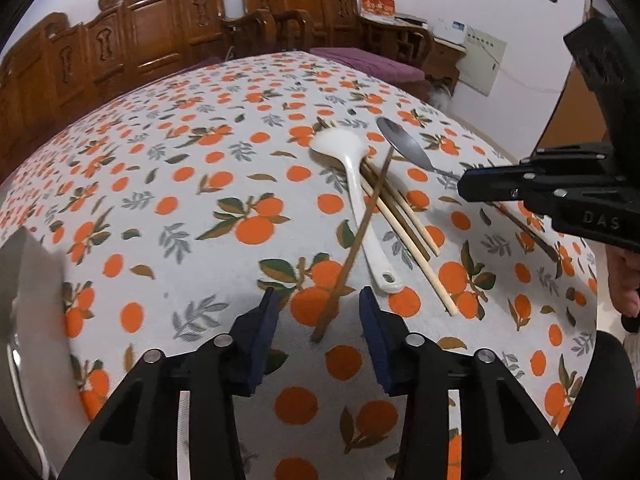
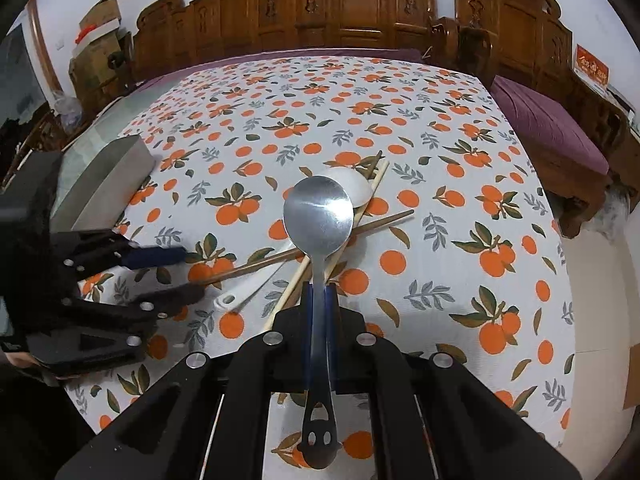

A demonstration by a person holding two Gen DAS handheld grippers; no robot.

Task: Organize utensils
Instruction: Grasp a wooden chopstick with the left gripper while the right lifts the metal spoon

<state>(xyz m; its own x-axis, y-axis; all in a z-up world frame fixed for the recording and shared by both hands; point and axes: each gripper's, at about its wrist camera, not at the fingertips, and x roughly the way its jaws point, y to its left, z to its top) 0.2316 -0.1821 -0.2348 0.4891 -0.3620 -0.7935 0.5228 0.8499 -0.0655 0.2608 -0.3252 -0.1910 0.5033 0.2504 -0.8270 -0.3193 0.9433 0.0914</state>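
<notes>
While my right gripper (image 2: 319, 300) is pinching the metal spoon (image 2: 319, 224) by the middle of its handle, jaws pressed tight against the steel, I am judging this to be the carry step: one utensil is lifted clear of the heap and is waiting for a place. The spoon's bowl is pointing forward above the pile, and its slotted handle end is hanging back toward me.

My left gripper (image 1: 319, 307) is hovering low over the tabletop (image 1: 168, 168) with jaws spread wide, holding nothing; the near tip of a dark chopstick (image 1: 352, 248) is lying just between them, not touched as far as I can tell. Beyond it, the white ceramic spoon (image 1: 352, 168) is lying among the pale chopsticks (image 1: 404, 224), the dark one crossing over its handle.

Farther left, a grey metal container (image 2: 108, 184) is sitting on the cloth. Next, I am guessing, I need to swing the spoon leftward toward it and close the left jaws squarely on that chopstick.
</notes>
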